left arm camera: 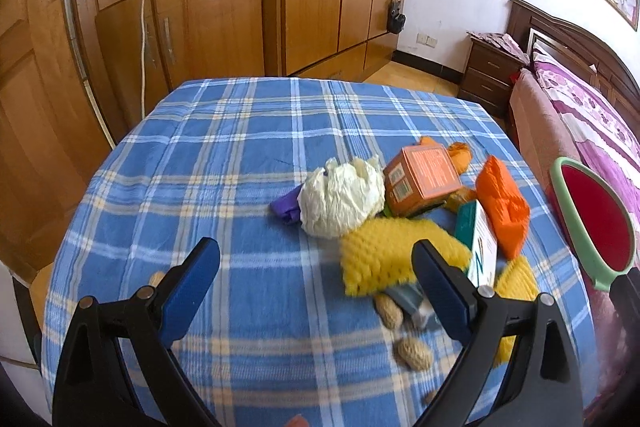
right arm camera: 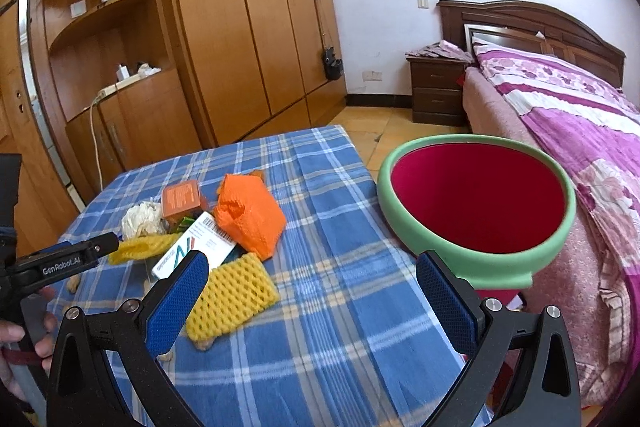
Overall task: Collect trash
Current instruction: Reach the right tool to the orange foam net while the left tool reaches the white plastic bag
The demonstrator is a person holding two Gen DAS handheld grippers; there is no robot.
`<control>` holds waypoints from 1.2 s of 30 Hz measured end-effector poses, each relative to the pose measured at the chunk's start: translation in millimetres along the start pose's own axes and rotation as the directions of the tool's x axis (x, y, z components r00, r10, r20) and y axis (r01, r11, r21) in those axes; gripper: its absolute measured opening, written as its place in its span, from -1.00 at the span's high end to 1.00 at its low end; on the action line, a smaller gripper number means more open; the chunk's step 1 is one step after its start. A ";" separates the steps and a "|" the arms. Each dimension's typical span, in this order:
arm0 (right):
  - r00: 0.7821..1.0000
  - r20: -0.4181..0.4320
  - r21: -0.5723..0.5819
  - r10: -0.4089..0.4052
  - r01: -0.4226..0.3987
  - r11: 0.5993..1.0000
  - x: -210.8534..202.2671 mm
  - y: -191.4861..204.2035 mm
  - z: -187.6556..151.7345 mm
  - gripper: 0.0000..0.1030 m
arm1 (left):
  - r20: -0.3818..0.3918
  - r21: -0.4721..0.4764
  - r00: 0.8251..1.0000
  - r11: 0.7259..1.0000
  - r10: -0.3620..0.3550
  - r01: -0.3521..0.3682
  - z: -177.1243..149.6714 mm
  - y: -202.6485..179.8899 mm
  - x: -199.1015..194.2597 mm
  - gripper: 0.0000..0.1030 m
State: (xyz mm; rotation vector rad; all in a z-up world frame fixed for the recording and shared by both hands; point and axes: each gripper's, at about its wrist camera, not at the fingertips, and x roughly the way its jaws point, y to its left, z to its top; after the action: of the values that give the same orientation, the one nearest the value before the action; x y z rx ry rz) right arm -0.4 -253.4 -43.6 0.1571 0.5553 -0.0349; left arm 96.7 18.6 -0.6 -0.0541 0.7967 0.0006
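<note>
A pile of trash lies on the blue plaid table (left arm camera: 224,155): a crumpled white paper ball (left arm camera: 340,199), an orange box (left arm camera: 424,183), orange foam net (left arm camera: 502,207), yellow foam net (left arm camera: 384,255), a white carton (left arm camera: 484,251) and peanut shells (left arm camera: 414,353). My left gripper (left arm camera: 316,267) is open and empty, just before the yellow net. My right gripper (right arm camera: 312,283) is open and empty above the table, between the pile (right arm camera: 248,219) and a red bin with a green rim (right arm camera: 476,203) at the table's right edge.
Wooden wardrobes (right arm camera: 248,19) stand behind the table. A bed with a pink quilt (right arm camera: 580,131) and a nightstand (right arm camera: 438,87) are at the right. The left gripper's finger (right arm camera: 80,255) shows at the left of the right wrist view.
</note>
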 end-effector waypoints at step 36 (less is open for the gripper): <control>0.975 -0.214 -0.037 0.057 -0.067 0.997 98.3 45.3 33.6 -0.49 | -0.095 0.039 0.984 0.987 -0.153 0.157 27.3 8.3 72.5 0.24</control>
State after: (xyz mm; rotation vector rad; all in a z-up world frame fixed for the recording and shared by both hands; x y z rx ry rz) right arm 104.1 -213.0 -61.1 0.1364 0.7641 0.0553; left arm 166.7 26.8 -33.8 -0.0729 0.8823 -0.1690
